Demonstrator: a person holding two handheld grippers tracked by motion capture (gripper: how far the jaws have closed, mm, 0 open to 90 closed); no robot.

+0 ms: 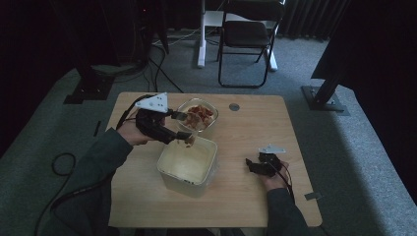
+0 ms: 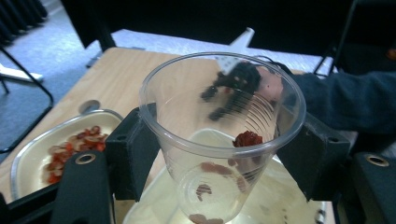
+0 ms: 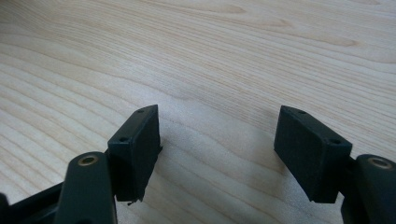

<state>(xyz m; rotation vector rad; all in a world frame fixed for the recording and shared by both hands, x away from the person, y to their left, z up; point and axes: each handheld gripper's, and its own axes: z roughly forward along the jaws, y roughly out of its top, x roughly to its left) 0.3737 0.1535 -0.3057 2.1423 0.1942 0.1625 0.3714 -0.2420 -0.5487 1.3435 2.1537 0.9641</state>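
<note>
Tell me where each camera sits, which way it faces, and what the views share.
High view: above the person's side, facing forward and down on the table; both forearms, left gripper and right gripper show.
Left gripper view: rides the left gripper, looking along its jaws at the clear cup over the white tub.
Right gripper view: rides the right gripper, facing bare tabletop.
Shared: high and left gripper views both show the bowl.

Dim room around my table [image 1: 246, 196], dark corners, soft high view, daylight from the far side, my right gripper [image 2: 233, 88] blurred through the clear cup [image 2: 219, 140], wood grain sharp, faint jaw shadows beneath
</note>
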